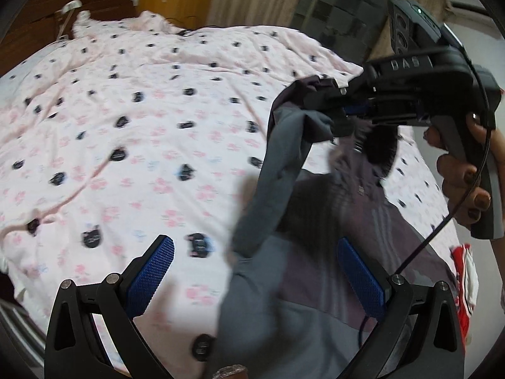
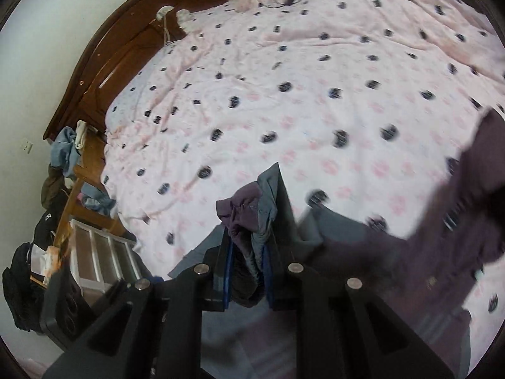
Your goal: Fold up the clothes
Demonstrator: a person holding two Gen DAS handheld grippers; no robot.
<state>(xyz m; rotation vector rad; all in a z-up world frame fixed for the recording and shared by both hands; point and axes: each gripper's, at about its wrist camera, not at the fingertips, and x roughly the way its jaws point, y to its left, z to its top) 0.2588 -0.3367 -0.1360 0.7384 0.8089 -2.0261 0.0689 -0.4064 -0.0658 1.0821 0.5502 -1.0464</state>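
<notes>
While the bed (image 1: 132,101) spreads beyond both jaws, the grey-and-purple garment (image 1: 268,300) hangs unfolded: right gripper (image 2: 247,271) jaws pinch a bunched edge, left gripper (image 1: 255,281) jaws gape wide, empty, above it; folding barely begun.

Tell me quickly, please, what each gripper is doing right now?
Left gripper: open, fingers spread, holding nothing.
Right gripper: closed on a bunched fold of the grey and purple garment.
</notes>
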